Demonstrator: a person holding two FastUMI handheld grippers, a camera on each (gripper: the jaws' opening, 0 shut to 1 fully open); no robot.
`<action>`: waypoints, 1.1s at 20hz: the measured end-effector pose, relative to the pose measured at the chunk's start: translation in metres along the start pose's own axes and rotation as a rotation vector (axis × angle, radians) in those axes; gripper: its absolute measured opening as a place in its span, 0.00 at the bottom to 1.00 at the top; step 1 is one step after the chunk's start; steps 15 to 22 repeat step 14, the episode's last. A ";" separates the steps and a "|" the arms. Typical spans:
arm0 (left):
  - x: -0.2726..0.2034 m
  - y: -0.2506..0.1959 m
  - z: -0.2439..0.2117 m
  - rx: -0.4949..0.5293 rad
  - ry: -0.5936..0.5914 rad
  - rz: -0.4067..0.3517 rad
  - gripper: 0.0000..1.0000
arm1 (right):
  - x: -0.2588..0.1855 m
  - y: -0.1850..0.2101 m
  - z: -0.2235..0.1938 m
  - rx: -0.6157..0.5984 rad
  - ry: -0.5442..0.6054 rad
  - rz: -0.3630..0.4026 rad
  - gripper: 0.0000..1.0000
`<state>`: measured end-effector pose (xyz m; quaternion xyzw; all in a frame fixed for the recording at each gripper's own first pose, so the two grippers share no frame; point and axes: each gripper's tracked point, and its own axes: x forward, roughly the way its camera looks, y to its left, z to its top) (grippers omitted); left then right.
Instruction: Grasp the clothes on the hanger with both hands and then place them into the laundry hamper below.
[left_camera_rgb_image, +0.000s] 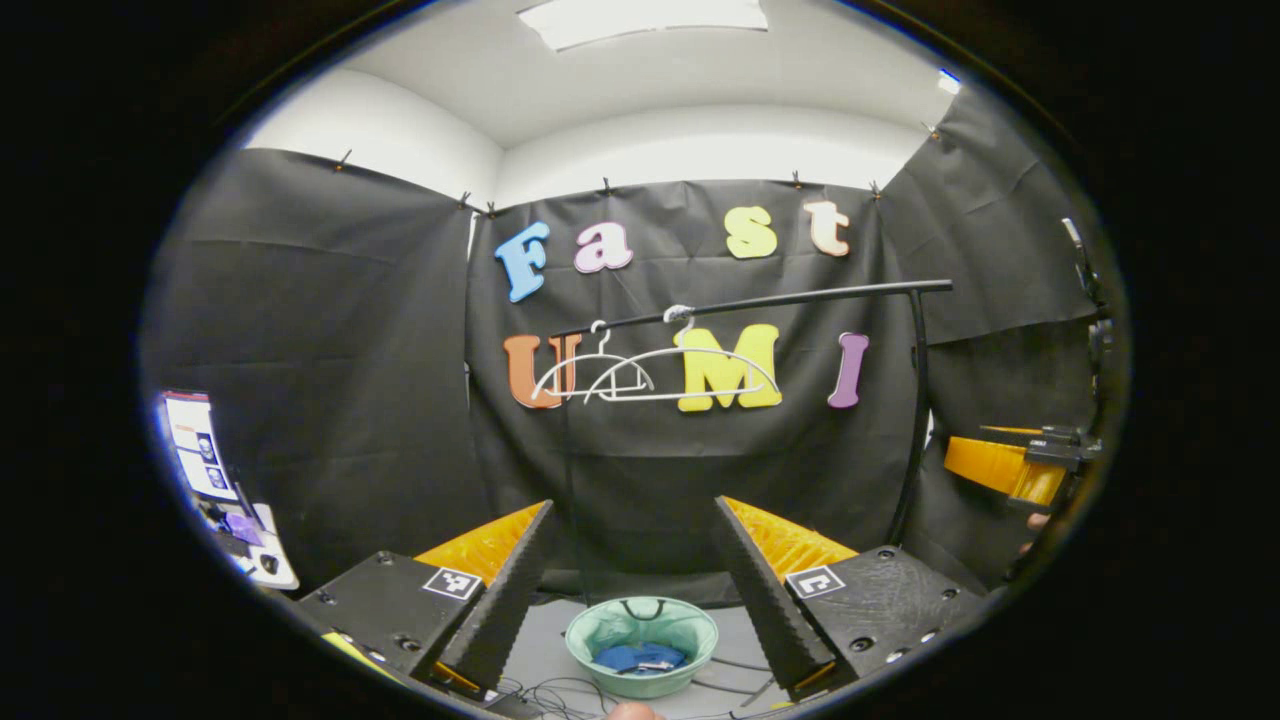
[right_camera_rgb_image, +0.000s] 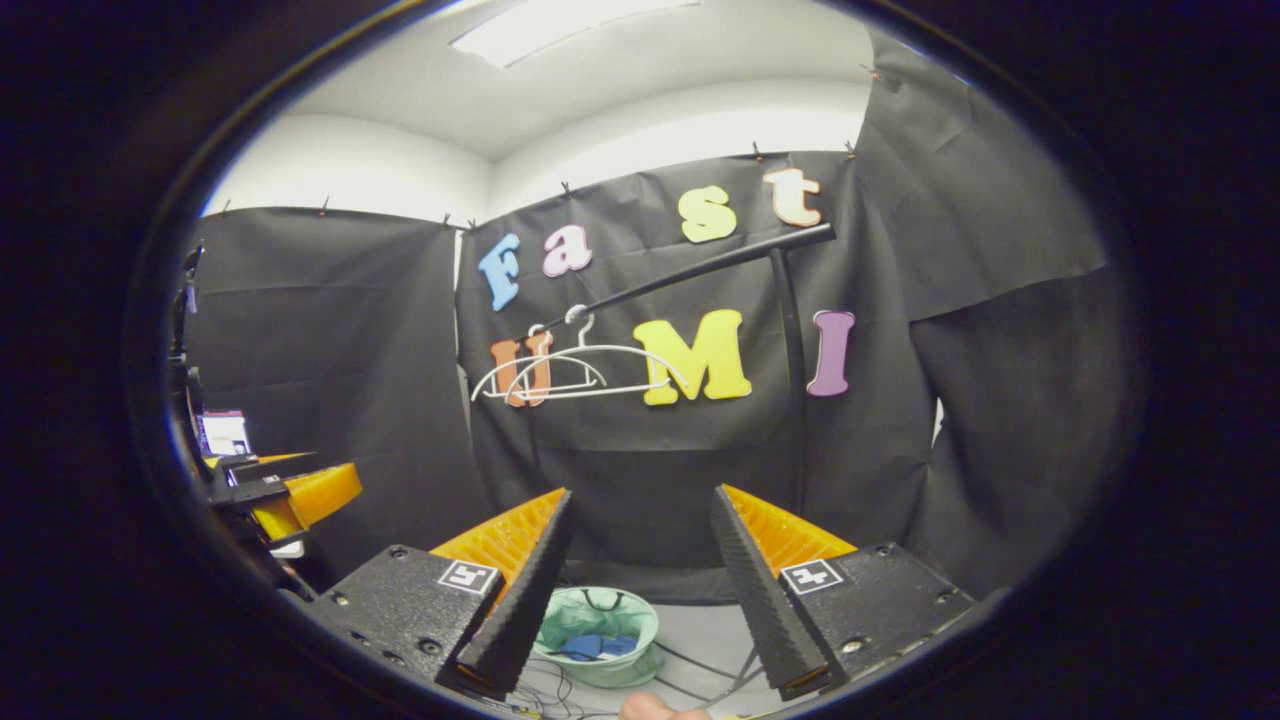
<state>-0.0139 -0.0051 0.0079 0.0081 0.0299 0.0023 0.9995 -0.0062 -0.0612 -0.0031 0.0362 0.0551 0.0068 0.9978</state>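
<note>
Below both spread grippers (left_camera_rgb_image: 635, 545) (right_camera_rgb_image: 640, 540), clothes (left_camera_rgb_image: 640, 657) fill hamper (left_camera_rgb_image: 600, 625).

Materials and surfaces in the booth

The laundry hamper (left_camera_rgb_image: 640, 640) looks like smooth, slightly glossy plastic, and the clothes (left_camera_rgb_image: 640, 657) inside it are soft matt cloth. The hangers (left_camera_rgb_image: 655, 375) seem thin wire or plastic with a smooth pale finish, on a rail (left_camera_rgb_image: 760, 300) of matt dark metal. The wall (left_camera_rgb_image: 330, 350) is matt creased cloth. The left gripper's fingers (left_camera_rgb_image: 500, 600) have a ribbed, rough face.
</note>
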 end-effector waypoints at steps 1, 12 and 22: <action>-0.002 0.000 -0.001 0.004 -0.004 -0.009 1.00 | -0.001 0.002 0.001 -0.002 -0.009 -0.009 0.88; 0.002 0.022 0.011 -0.002 -0.064 -0.042 1.00 | -0.002 0.041 -0.003 0.000 -0.042 -0.027 0.88; 0.006 0.025 0.010 0.005 -0.071 -0.043 0.99 | -0.002 0.042 -0.001 -0.005 -0.048 -0.033 0.88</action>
